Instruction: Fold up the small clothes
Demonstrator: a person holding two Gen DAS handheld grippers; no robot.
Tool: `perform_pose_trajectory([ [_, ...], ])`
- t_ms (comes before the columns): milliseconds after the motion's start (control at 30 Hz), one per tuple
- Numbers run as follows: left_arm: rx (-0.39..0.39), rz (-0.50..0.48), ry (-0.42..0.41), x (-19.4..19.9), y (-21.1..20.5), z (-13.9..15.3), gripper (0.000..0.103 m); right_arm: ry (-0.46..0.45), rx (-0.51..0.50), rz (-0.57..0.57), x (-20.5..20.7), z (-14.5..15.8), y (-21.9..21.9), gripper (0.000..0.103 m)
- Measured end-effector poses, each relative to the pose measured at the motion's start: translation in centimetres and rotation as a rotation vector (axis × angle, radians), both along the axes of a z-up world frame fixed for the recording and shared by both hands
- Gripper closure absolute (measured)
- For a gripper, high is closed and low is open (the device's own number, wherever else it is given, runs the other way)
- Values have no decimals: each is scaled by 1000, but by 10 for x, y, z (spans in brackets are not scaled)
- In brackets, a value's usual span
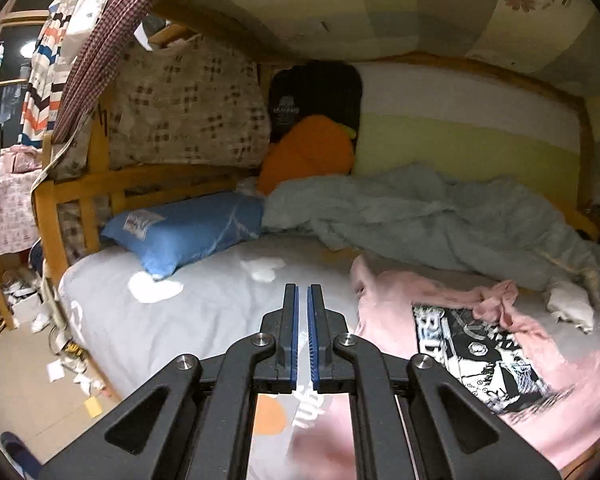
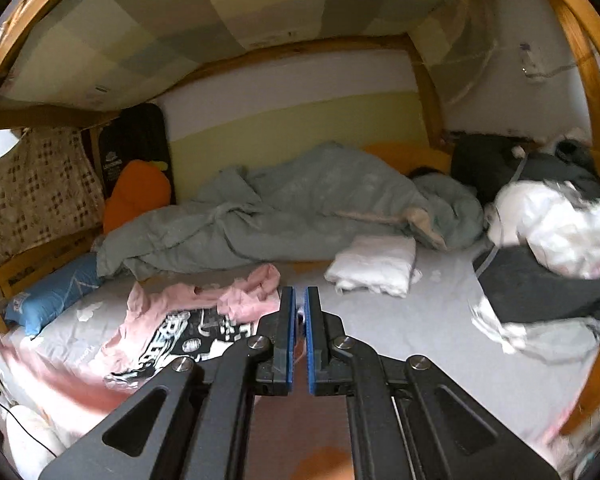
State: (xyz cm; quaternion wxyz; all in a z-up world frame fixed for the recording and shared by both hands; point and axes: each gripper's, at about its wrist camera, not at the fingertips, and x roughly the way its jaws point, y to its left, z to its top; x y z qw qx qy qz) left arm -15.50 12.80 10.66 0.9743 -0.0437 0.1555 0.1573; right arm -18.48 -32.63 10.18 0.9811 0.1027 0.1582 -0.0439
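- The left tongs (image 1: 303, 292) are pressed together, blue pads almost meeting, with nothing seen between them.
- The right tongs (image 2: 299, 294) are likewise pressed together; a slip of pale fabric shows in the narrow gap behind the tips, and I cannot tell whether it is pinched.
- The pink cotton T-shirt with a black-and-white printed panel (image 1: 476, 356) lies rumpled on the grey bed sheet (image 1: 172, 320): at 3 o'clock of the left tongs, and at 9 o'clock of the right tongs (image 2: 172, 320).
- A folded white cloth (image 2: 374, 264) rests on the sheet at 1 o'clock of the right tongs, just in front of the crumpled grey-green quilt (image 2: 300, 204).
- A blue rectangular pillow (image 1: 188, 232) sits at 11 o'clock of the left tongs, beside the wooden bed rail (image 1: 140, 184).
- A heap of dark and white clothes (image 2: 548, 240) lies at 3 o'clock in the right view.
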Motion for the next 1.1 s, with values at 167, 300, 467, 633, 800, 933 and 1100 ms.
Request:
perform_pose_trajectory([
  [167,-29,-23,151,47,-1,-34,99,115,-5,-38,26,-25,-6,100],
  [300,-102,-112,215,59,-2,-61,100,233,-46,-27,69,-51,-6,100],
  [467,-53,-178,239,64,-24,-82,100,252,-27,7,77,-68,-5,99],
  [633,-15,-233,254,90,-34,-80,83,305,-25,59,97,-74,0,76],
  [800,4,-280,289,156,-31,-73,64,318,-117,146,142,-67,18,63],
  [933,-52,-288,353,231,-20,-79,64,377,-198,298,200,-69,55,61],
  [1100,-41,-253,375,298,-11,-98,64,456,-313,447,282,-91,119,60],
])
